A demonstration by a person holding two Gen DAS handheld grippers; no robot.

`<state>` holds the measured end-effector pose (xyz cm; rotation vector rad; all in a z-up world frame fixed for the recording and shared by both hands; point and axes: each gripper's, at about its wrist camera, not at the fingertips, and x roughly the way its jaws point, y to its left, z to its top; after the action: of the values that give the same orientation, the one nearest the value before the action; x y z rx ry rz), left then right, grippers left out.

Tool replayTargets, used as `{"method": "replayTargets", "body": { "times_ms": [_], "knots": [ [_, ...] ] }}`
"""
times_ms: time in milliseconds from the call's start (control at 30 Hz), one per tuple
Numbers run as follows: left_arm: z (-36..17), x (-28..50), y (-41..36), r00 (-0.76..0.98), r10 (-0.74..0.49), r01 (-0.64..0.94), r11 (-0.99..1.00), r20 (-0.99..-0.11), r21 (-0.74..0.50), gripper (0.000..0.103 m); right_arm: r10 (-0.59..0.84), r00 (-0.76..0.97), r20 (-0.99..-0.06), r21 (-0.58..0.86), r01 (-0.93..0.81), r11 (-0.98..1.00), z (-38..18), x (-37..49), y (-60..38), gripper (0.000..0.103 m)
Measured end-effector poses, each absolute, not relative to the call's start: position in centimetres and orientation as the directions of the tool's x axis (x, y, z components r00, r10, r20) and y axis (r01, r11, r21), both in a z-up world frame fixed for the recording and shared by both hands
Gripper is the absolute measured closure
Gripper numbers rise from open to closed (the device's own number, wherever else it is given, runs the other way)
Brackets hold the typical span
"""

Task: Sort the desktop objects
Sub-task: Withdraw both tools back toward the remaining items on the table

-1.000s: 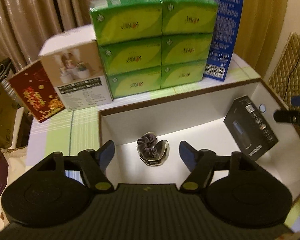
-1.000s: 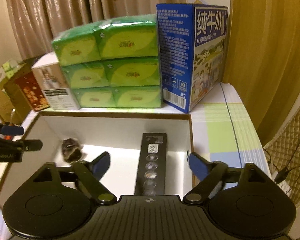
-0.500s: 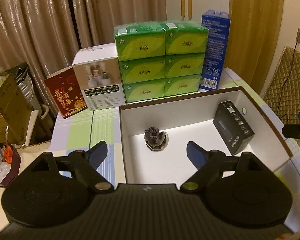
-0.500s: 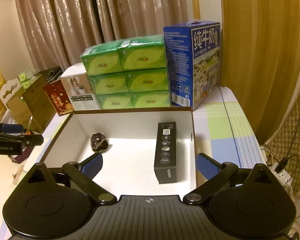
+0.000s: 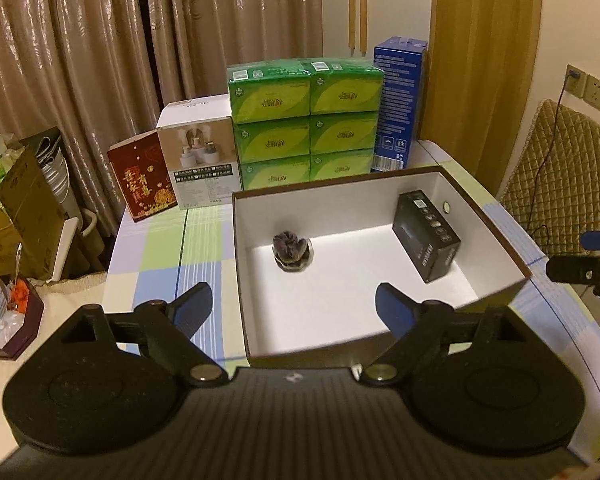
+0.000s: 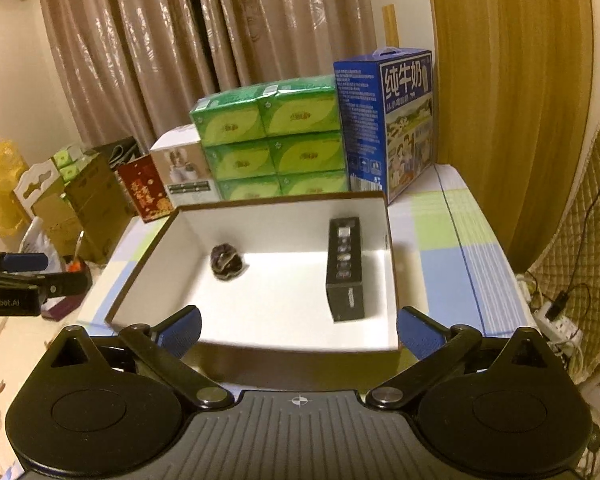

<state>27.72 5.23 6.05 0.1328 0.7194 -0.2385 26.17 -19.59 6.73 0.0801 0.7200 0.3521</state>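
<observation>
Beige curtains [image 5: 80, 60] hang behind a checked tablecloth [image 5: 160, 248] where an open white box [image 5: 380, 184] sits; on its floor a dark hair scrunchie [image 5: 292, 249] lies toward the left and a black carton [image 5: 426, 236] along the right wall, well apart; the left gripper [image 5: 294, 308] hovers at the near rim, jaws opening and empty, the scrunchie beyond them; the right gripper [image 6: 298, 330] likewise, jaws opening wide, holding nothing, the carton [image 6: 345, 268] ahead of its right finger.
</observation>
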Motion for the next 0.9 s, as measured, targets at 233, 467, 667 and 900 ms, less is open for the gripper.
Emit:
{"method": "replayTargets", "body": {
  "times_ms": [233, 467, 667, 900],
  "knots": [
    [6.0, 24.4, 5.3, 0.719, -0.178, 0.26, 0.965, -0.672, 0.024, 0.016, 0.359, 0.682, -0.637, 0.194, -0.308, 0.931, 6.8, 23.0, -20.0, 0.002],
    [5.6, 21.5, 5.0, 0.707, -0.168, 0.252, 0.968, -0.687, 0.022, 0.016, 0.378, 0.68, -0.629, 0.196, -0.332, 0.923, 6.6, 20.4, -20.5, 0.002],
    [4.7, 19.3, 4.8, 0.687, -0.155, 0.237, 0.971, -0.71, 0.018, 0.016, 0.381, 0.661, -0.646, 0.194, -0.34, 0.92, 5.9, 18.8, -21.1, 0.002],
    [3.9, 17.2, 4.8, 0.664, -0.144, 0.216, 0.976, -0.734, 0.004, 0.016, 0.376, 0.64, -0.67, 0.184, -0.347, 0.919, 4.9, 17.2, -21.4, 0.002]
  ]
}}
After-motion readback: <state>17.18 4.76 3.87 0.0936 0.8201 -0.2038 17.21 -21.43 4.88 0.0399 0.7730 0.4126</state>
